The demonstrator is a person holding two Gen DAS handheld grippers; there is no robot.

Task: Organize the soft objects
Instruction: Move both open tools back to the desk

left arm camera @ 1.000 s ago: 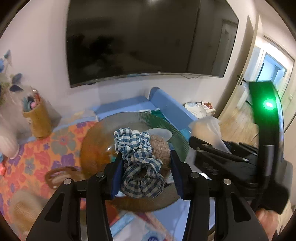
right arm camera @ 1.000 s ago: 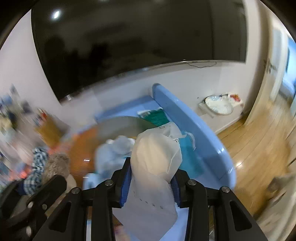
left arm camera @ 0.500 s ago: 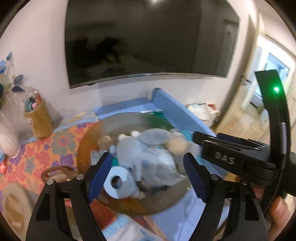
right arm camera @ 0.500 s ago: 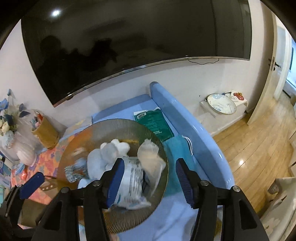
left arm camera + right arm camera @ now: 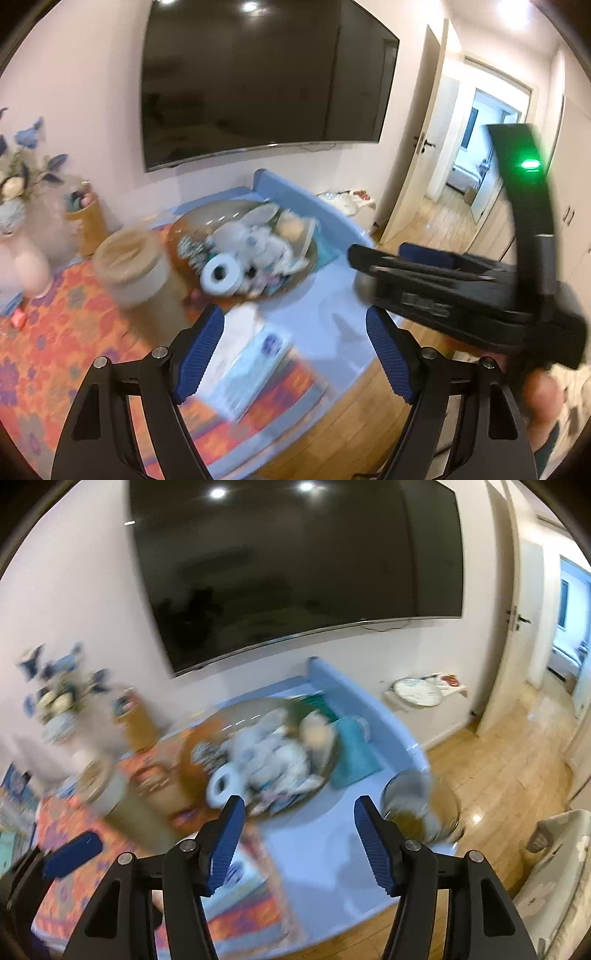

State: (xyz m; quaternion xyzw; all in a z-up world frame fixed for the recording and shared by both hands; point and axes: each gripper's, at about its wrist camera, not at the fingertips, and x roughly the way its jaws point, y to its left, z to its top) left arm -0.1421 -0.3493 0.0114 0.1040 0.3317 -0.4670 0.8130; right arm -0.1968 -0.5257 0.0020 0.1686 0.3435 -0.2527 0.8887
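Behind the desk (image 5: 325, 314) hung a dark wall television (image 5: 258, 85). At frame centre, the amber glass plate (image 5: 192, 225) held heaped soft toys (image 5: 258, 247) and a paper roll (image 5: 221, 275). Left gripper (image 5: 293, 354) and right gripper (image 5: 298, 843) stood below it, jaws wide, empty, the right's having just been opening.

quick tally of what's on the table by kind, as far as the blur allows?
Round glass tray: 1
Toilet paper roll: 1
Grey plush toy: 1
Checked scrunchie: 1
Lidded tan jar: 1
Woven holder: 1
Pink vase: 1
Total: 7. Other items piled in the tray are too blurred to count.
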